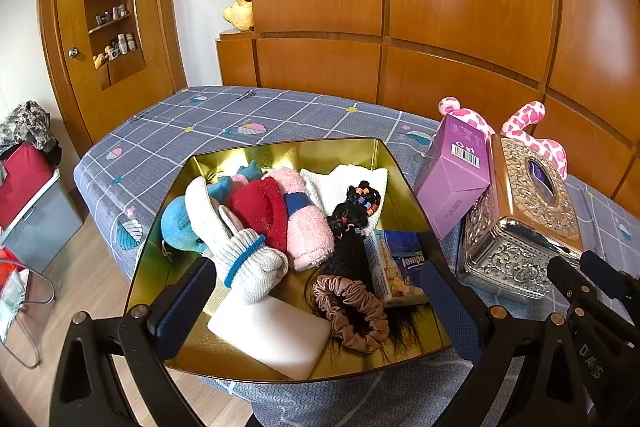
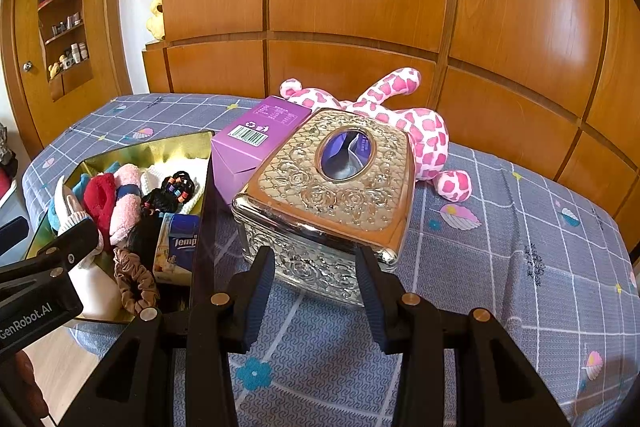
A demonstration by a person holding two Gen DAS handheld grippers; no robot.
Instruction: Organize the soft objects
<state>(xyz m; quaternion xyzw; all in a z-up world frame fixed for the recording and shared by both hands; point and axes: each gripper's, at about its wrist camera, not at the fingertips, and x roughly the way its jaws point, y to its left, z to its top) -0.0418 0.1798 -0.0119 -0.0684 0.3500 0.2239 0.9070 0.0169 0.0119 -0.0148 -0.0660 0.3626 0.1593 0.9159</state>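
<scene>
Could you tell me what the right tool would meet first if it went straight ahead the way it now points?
Most likely the ornate silver and gold metal tissue box: the right tool is open, and the box's near side sits just ahead, between its fingers. Exact depth is unclear.

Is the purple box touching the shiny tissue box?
Touching. In the right wrist view the purple box leans right against the shiny tissue box, no gap showing between them.

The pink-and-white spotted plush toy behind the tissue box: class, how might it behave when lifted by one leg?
The pink-and-white spotted plush toy would probably flop, since its limbs sprawl limply on the bed. It looks light and soft, so it is unlikely to slip or break.
</scene>
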